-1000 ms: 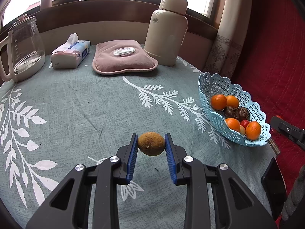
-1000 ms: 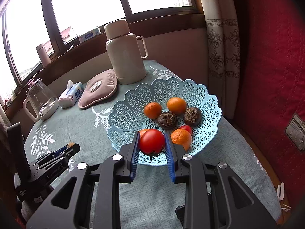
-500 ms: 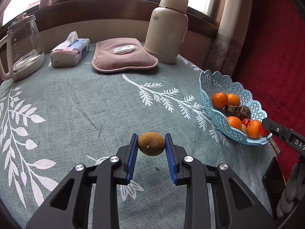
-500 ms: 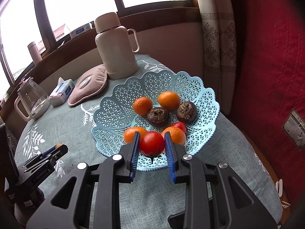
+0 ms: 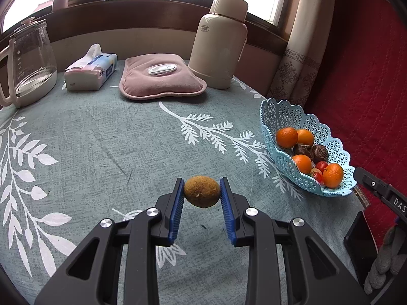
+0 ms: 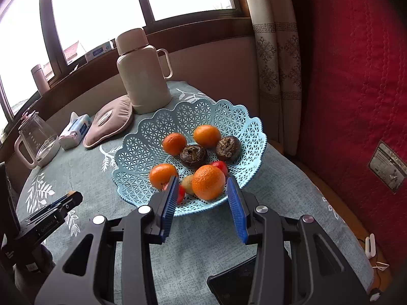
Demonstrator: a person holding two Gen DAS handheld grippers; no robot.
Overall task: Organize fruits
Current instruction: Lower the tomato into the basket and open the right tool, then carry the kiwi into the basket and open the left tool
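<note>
My left gripper is shut on a brown kiwi and holds it above the tablecloth, left of the blue lattice basket. My right gripper is open and empty, at the near rim of the basket. The basket holds several oranges, two dark brown fruits, a kiwi and red tomatoes; one tomato lies just beside my left fingertip. The left gripper also shows in the right wrist view.
At the table's back stand a cream thermos, a pink heat pad, a tissue pack and a glass kettle. A dark phone lies at the table's right edge. A red cushion is right of the basket.
My right gripper has opened and let go of the red tomato, which now lies in the basket's near side. My left gripper holds the kiwi nearly still.
</note>
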